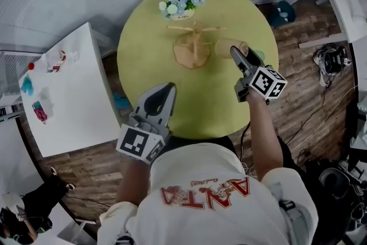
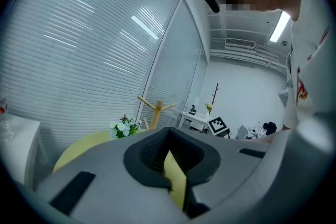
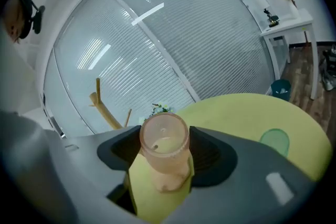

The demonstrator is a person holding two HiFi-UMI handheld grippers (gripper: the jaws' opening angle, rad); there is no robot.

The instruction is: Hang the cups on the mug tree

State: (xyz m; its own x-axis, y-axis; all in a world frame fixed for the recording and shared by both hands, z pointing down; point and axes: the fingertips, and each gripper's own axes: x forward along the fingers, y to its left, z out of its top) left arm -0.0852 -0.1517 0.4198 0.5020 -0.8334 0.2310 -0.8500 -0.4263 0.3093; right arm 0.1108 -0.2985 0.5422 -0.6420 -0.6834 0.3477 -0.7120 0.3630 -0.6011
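Observation:
A wooden mug tree (image 1: pixel 195 43) stands bare near the middle of the round yellow-green table (image 1: pixel 218 106). It also shows as bare pegs in the left gripper view (image 2: pixel 156 110) and the right gripper view (image 3: pixel 105 107). My right gripper (image 1: pixel 232 50) is shut on a peach cup (image 1: pixel 225 46) lifted just right of the tree. The cup's (image 3: pixel 164 149) mouth faces the camera between the jaws, handle down. A green cup (image 1: pixel 260 55) (image 3: pixel 275 140) sits on the table behind that gripper. My left gripper (image 1: pixel 170 89) (image 2: pixel 169 131) hovers over the near table, shut with nothing in it.
A pot of white and blue flowers (image 1: pixel 180 2) stands at the table's far edge, behind the tree. A white side table (image 1: pixel 69 94) with small items is at the left. A teal bin (image 1: pixel 282 12) sits on the wood floor at the right.

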